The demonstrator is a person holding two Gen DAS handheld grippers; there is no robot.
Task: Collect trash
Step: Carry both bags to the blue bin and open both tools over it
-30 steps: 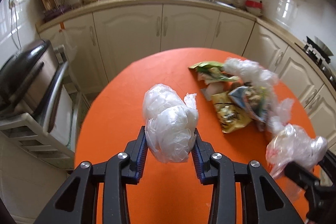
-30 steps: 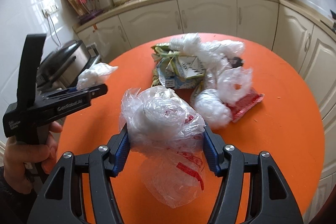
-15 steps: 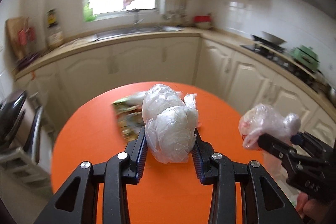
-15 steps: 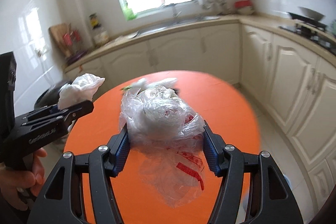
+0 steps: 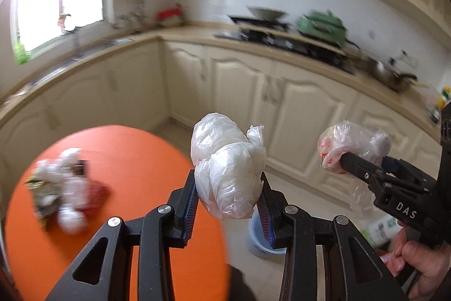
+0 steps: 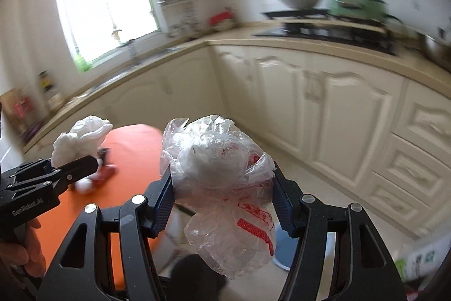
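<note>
My left gripper point(image 5: 229, 192) is shut on a white crumpled plastic bag point(image 5: 228, 165), held in the air past the right edge of the round orange table point(image 5: 135, 160). My right gripper point(image 6: 222, 196) is shut on a clear plastic bag with red print point(image 6: 220, 174), whose loose end hangs below the jaws. Each view shows the other gripper: the right gripper point(image 5: 363, 164) at the right with its clear plastic bag point(image 5: 353, 143), and the left gripper point(image 6: 84, 164) at the left with its white plastic bag point(image 6: 80, 138). A blurred pile of trash point(image 5: 63, 188) lies on the table. A blue bin point(image 5: 260, 240) stands on the floor beneath the grippers.
Cream kitchen cabinets point(image 5: 296, 103) run along the wall ahead, with a stove point(image 5: 282, 35) and a green pot point(image 5: 321, 26) on the counter. The window point(image 6: 107, 10) and sink are at the left. A green-and-white package point(image 5: 383, 226) lies on the floor. A hand point(image 5: 422, 264) grips the right tool.
Both grippers have swung to the right, away from the table, each still clamped on its bag. The table and trash pile slid to the left; stove, cabinets and blue bin came into view.
</note>
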